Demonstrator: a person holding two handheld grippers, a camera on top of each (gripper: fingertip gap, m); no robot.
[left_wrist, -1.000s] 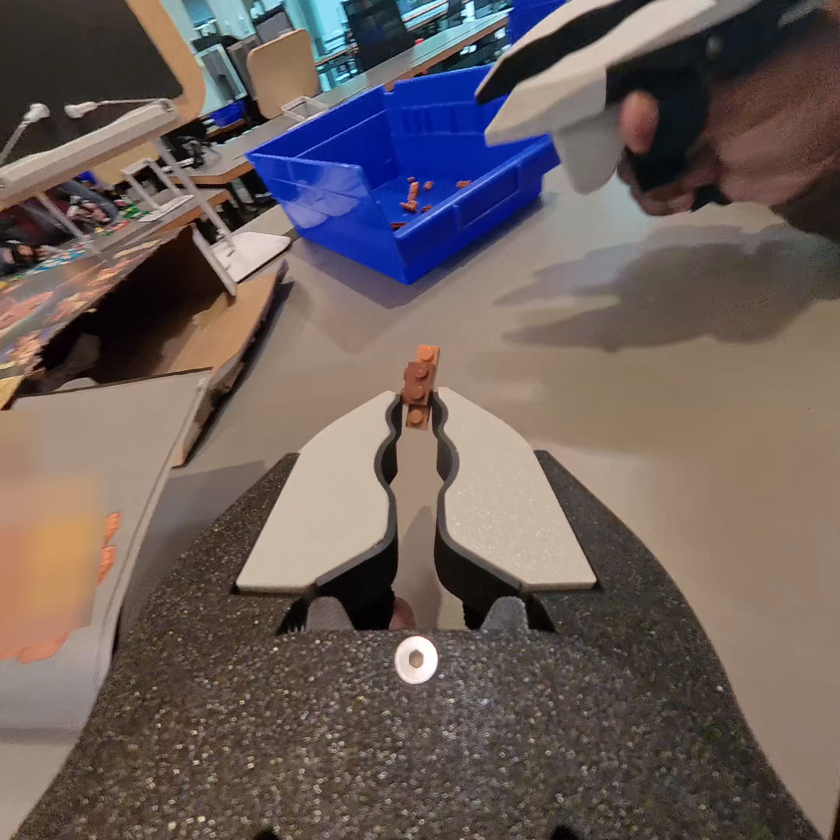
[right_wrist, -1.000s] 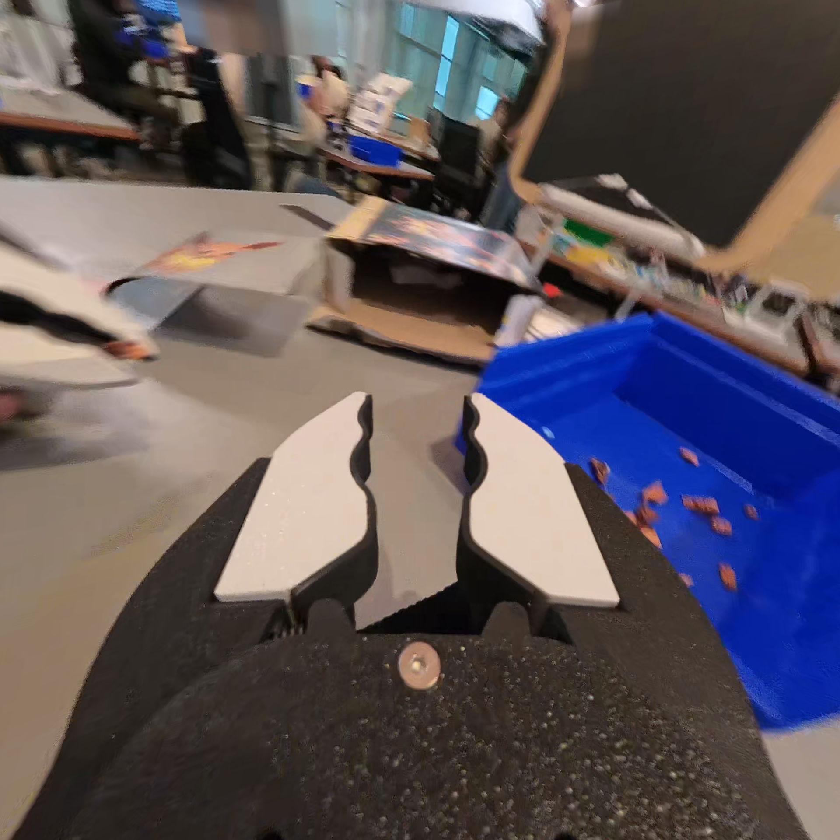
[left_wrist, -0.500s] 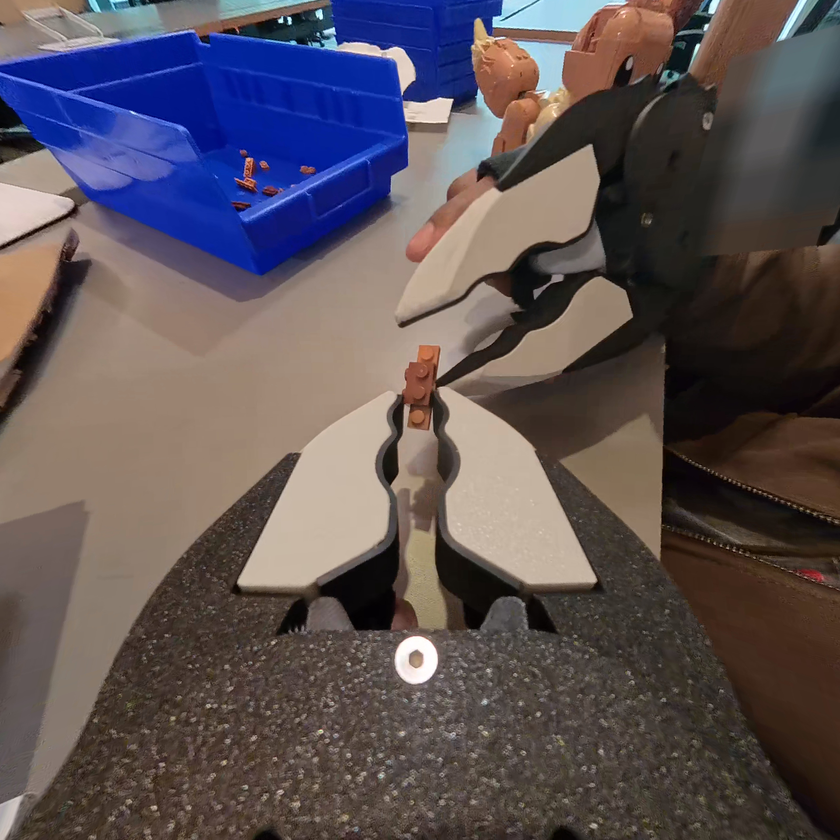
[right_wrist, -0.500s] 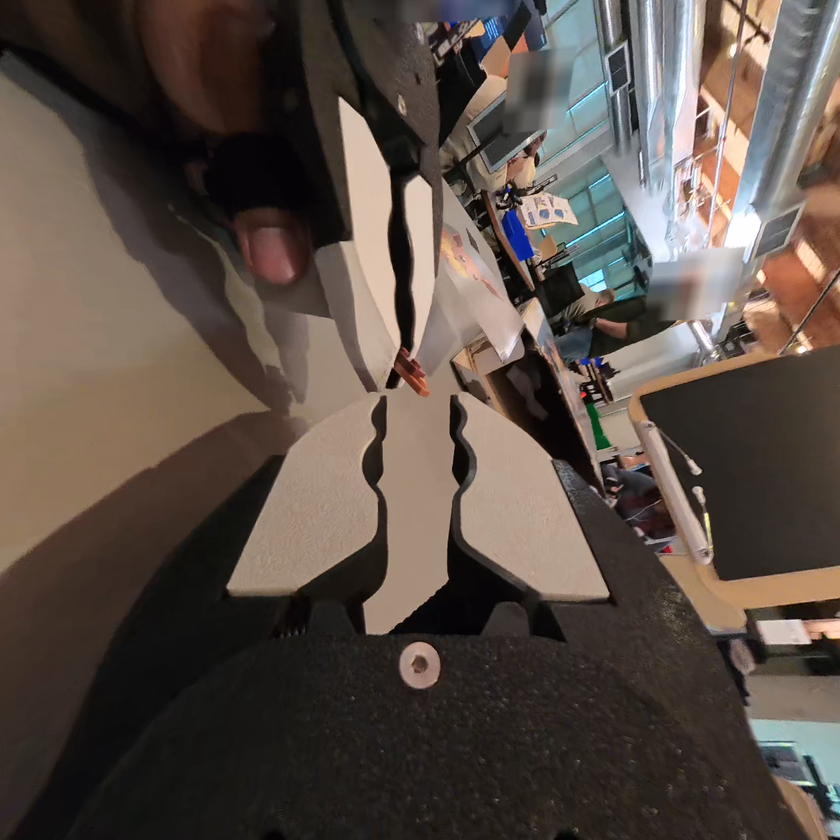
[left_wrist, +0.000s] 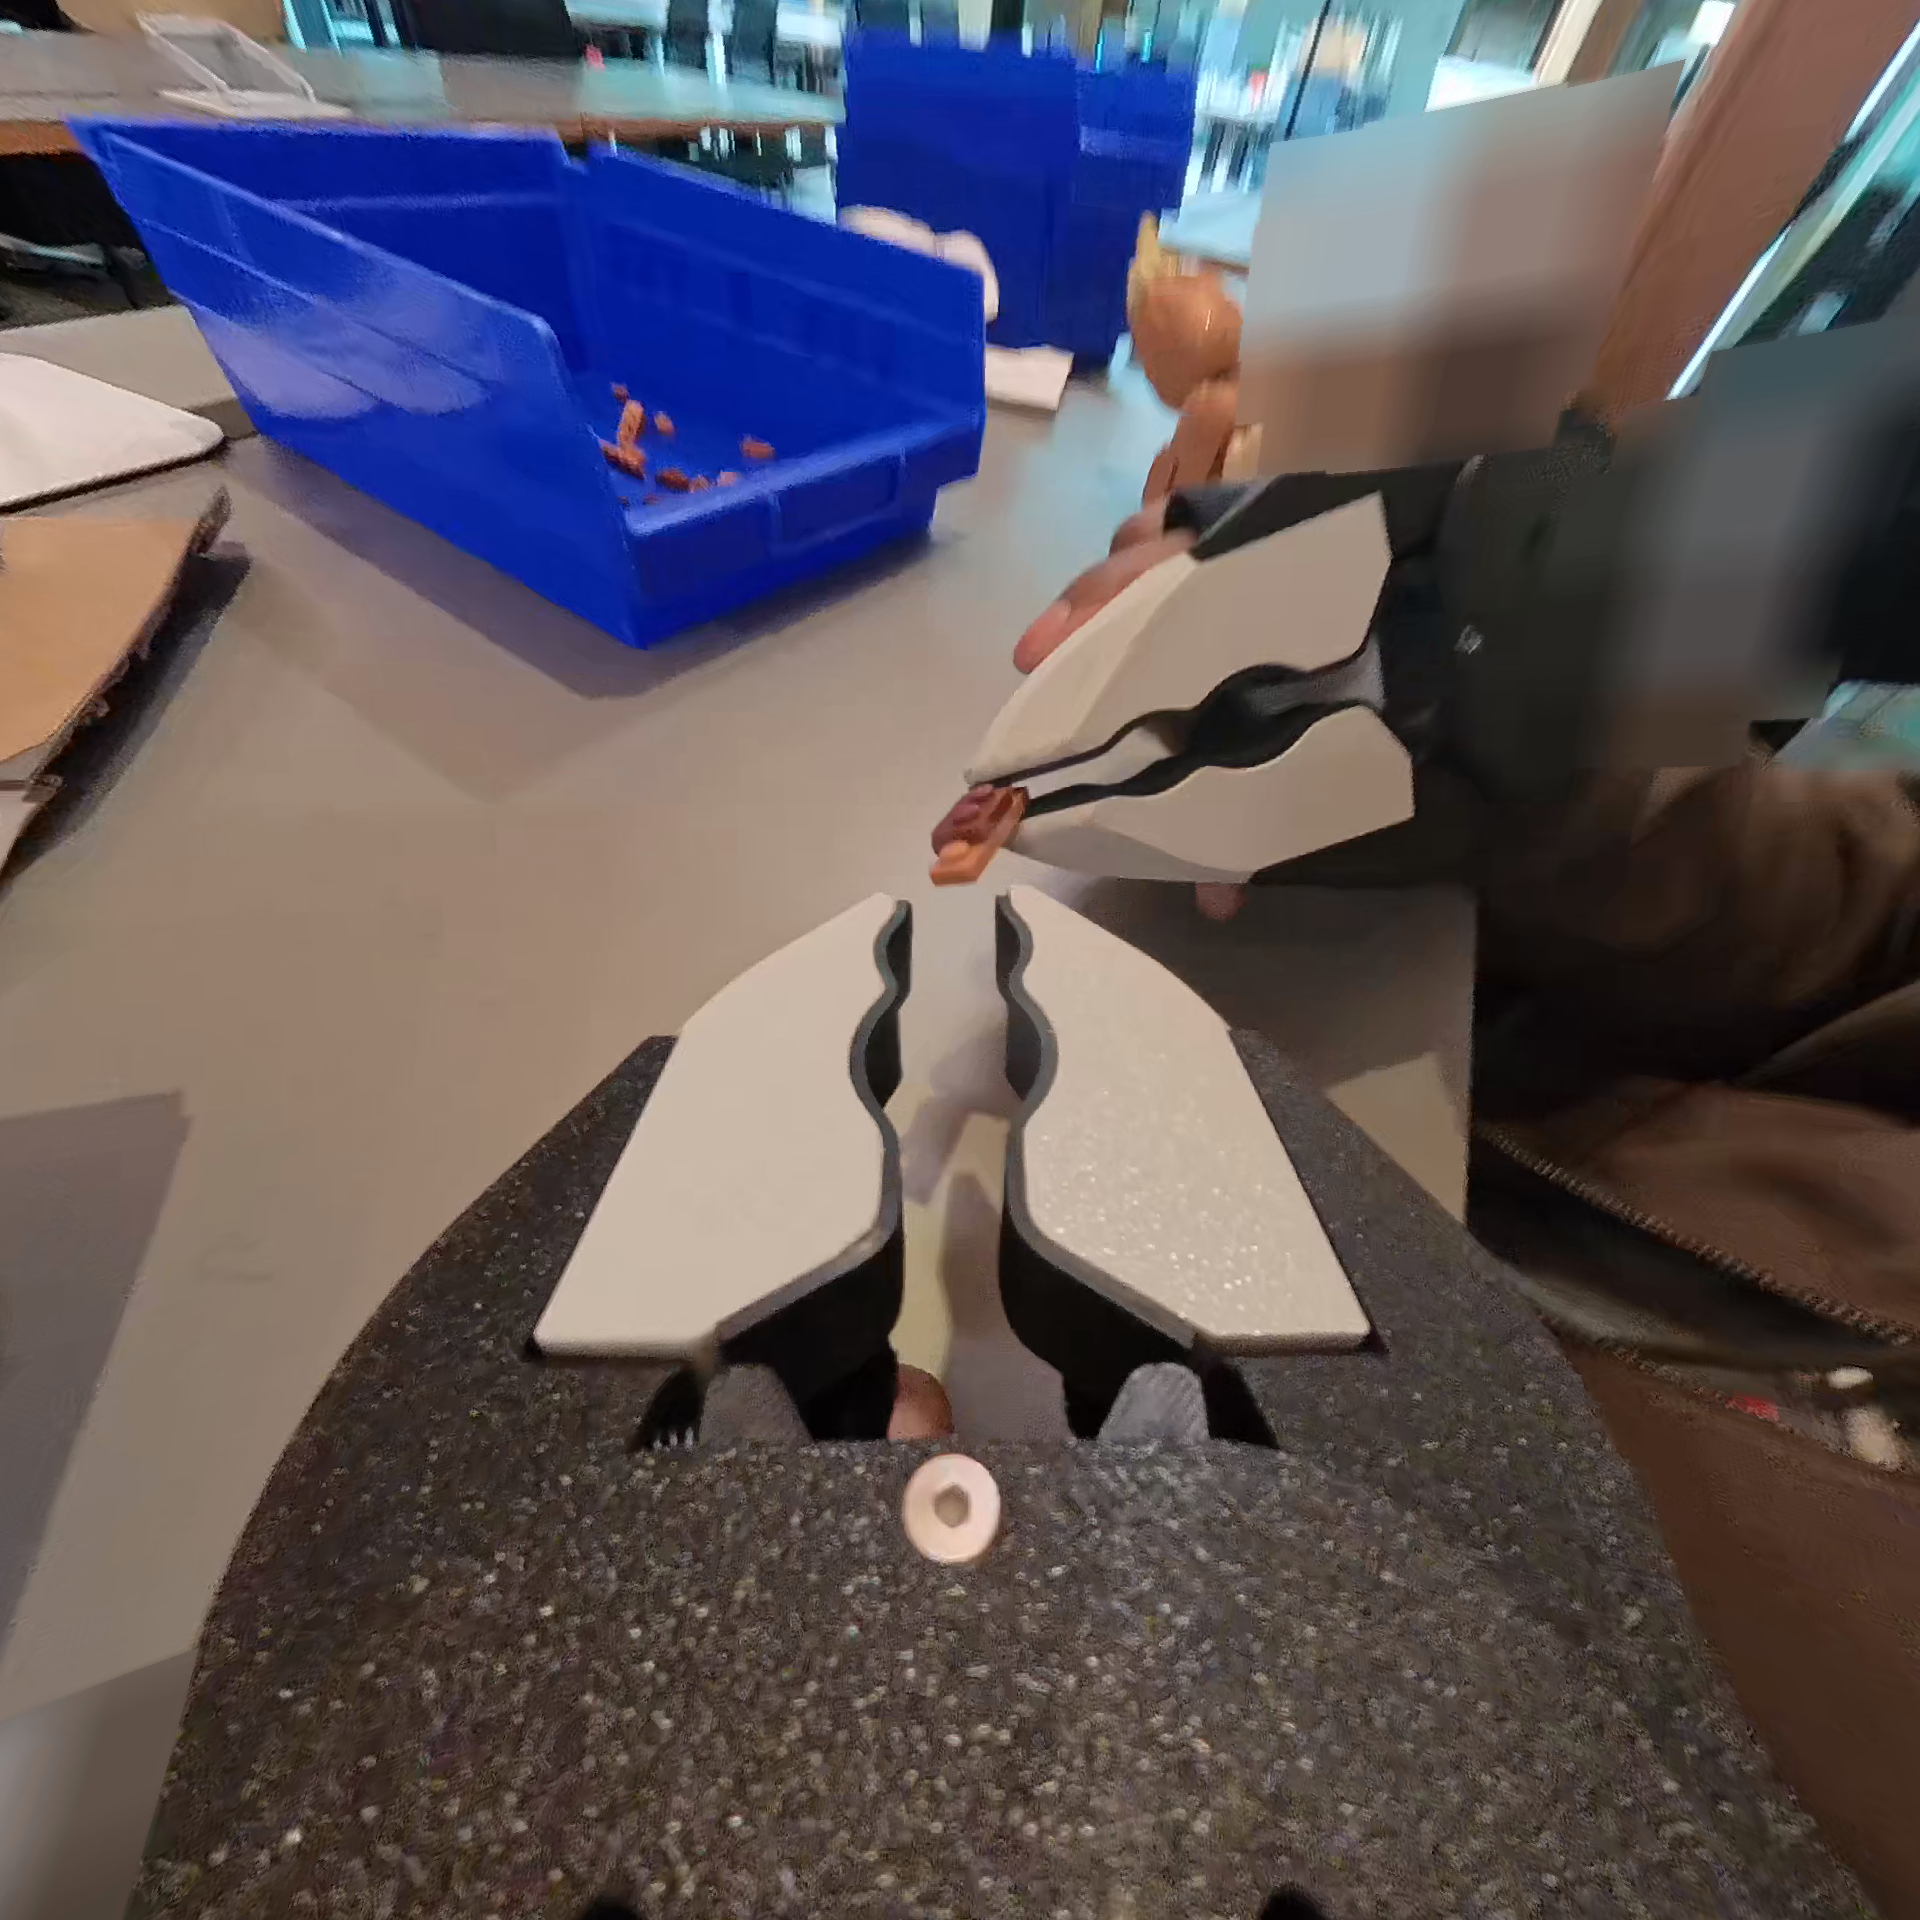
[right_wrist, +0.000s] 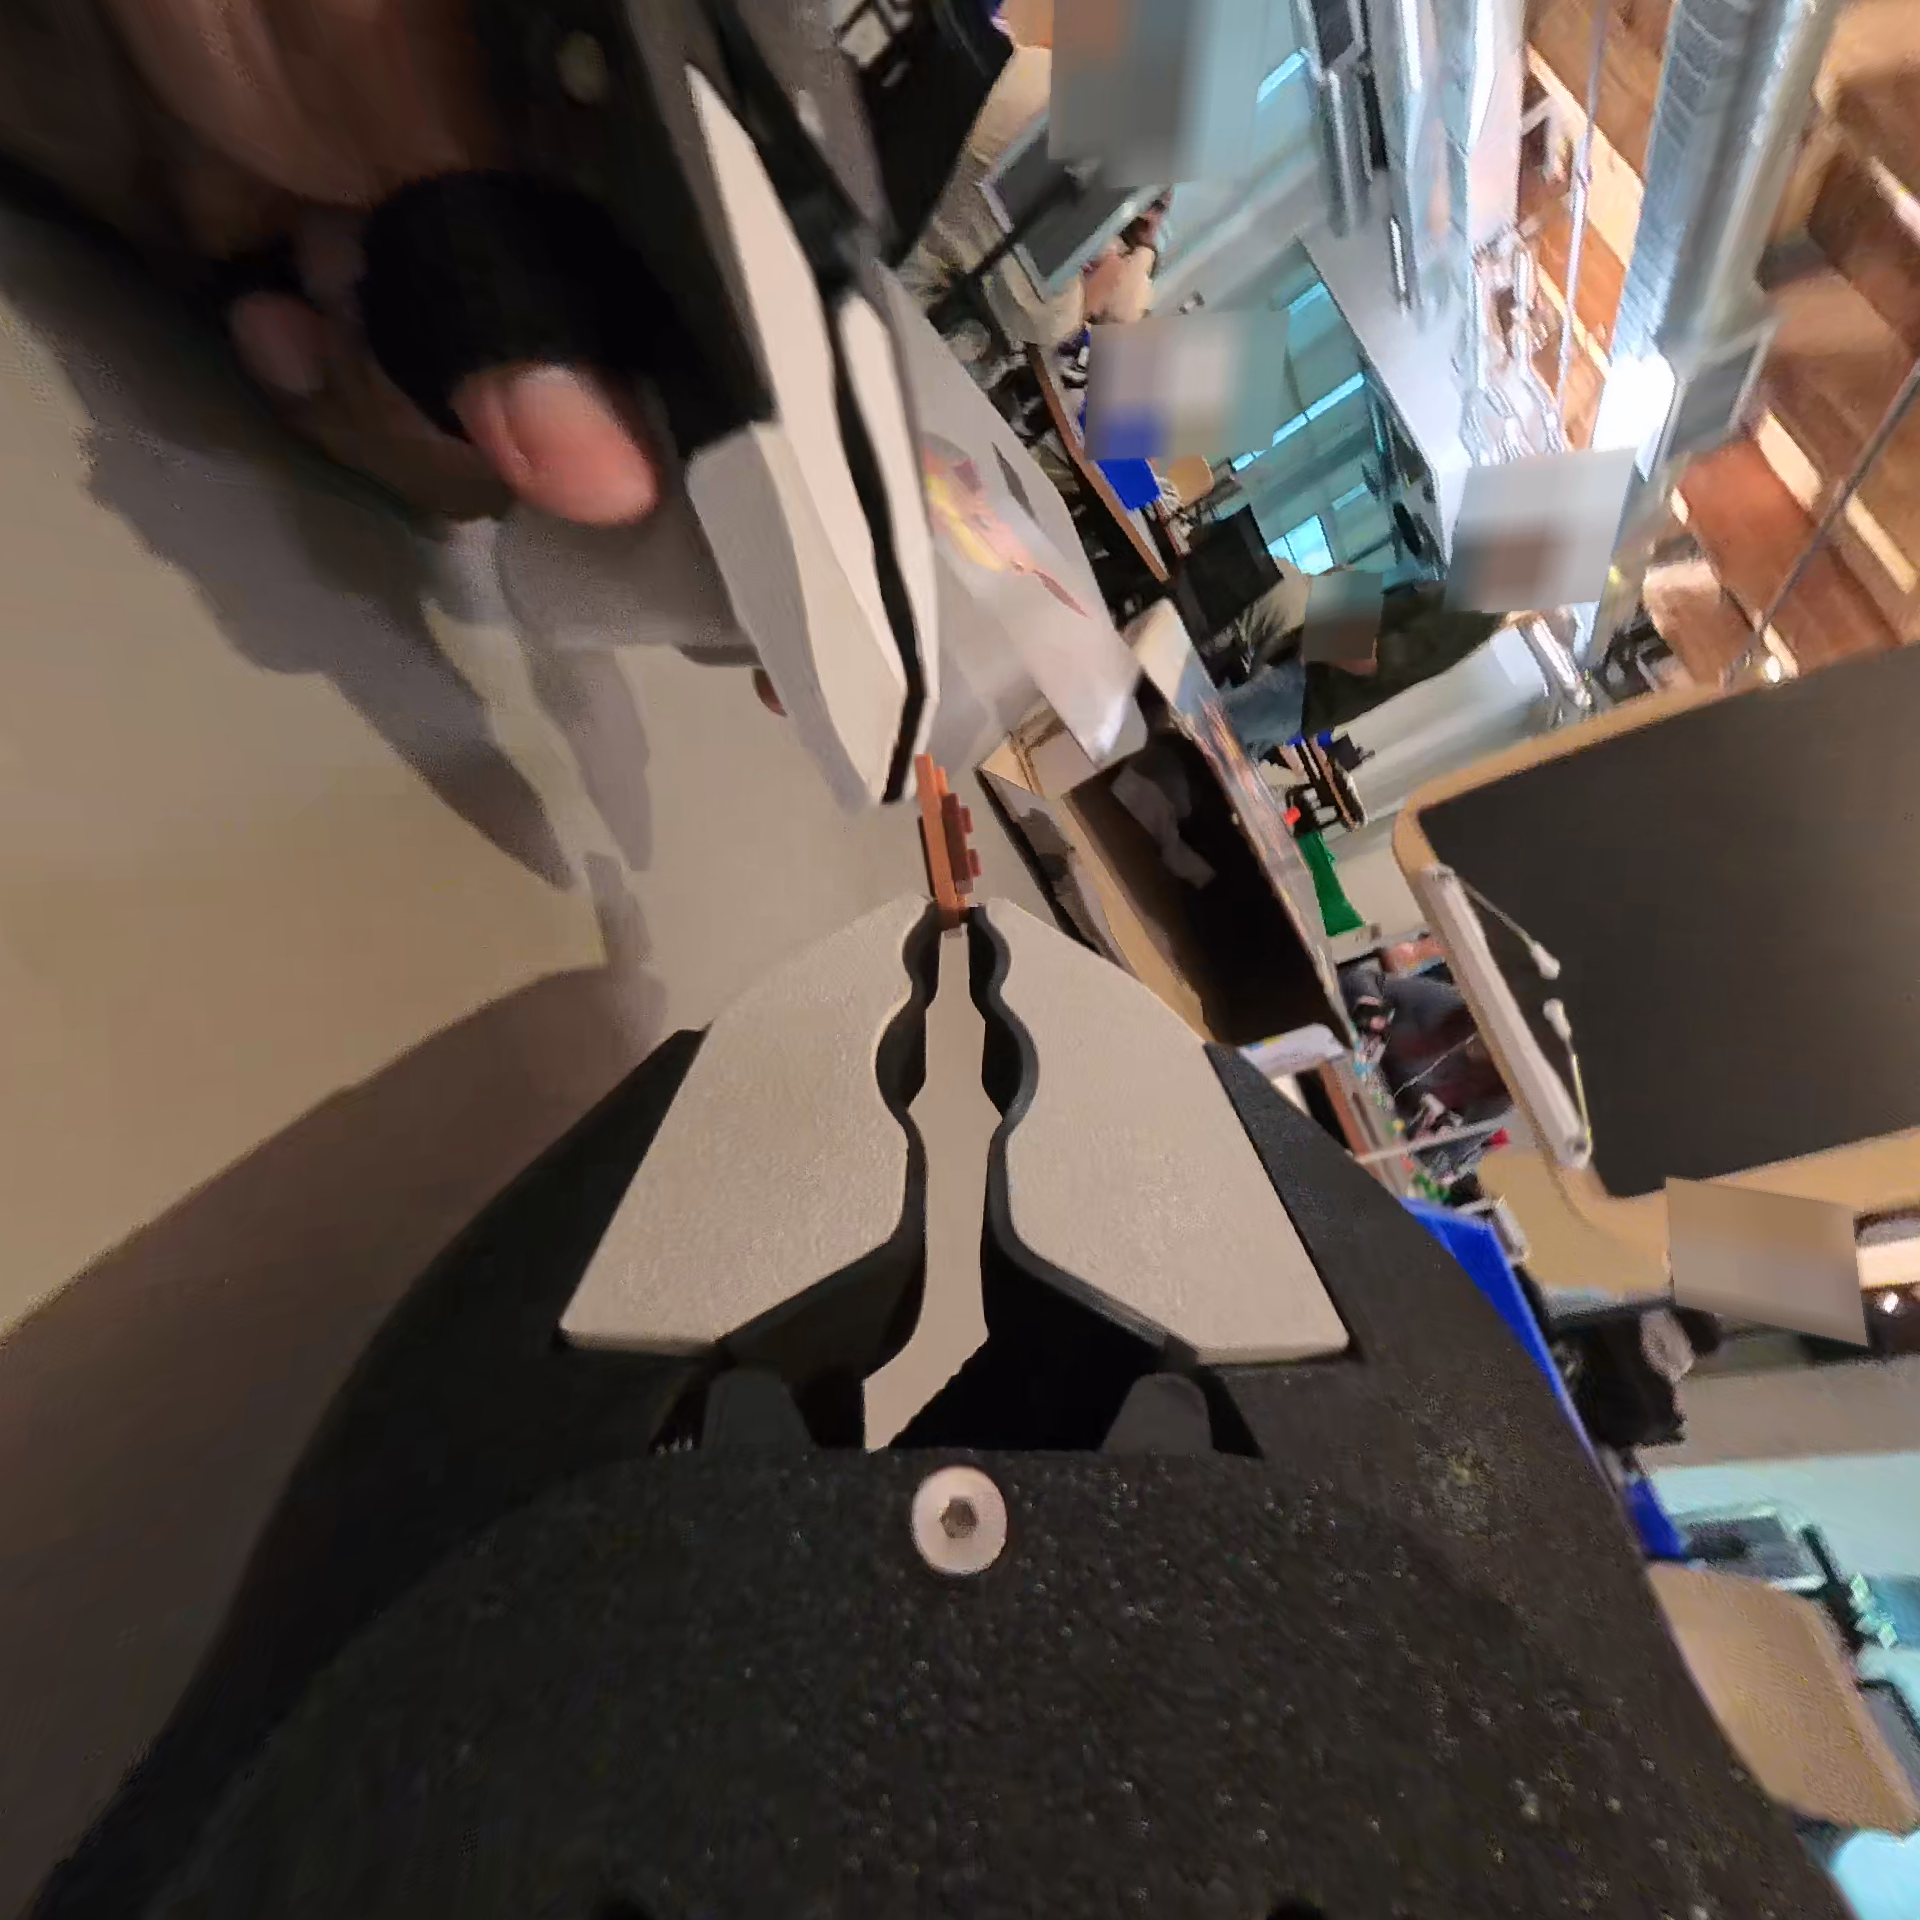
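Bricks: one small brown stack (left_wrist: 971, 831) pinched in right tongs (left_wrist: 1013, 805), just above left tongs (left_wrist: 953, 906), narrow gap & bare. One blue bin (left_wrist: 790, 509) beyond on worktop (left_wrist: 416, 831), approx. ten loose bricks (left_wrist: 665, 457) inside.

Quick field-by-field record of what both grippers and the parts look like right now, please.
left gripper: open, nothing between its fingers
right gripper: shut on the brick piece, gripping one end at its fingertips
brick piece: small orange and brown plates stacked, held in the air just beyond the left gripper's tips
blue bin: on the grey table, holds loose brown bricks
cardboard: far left, on the table
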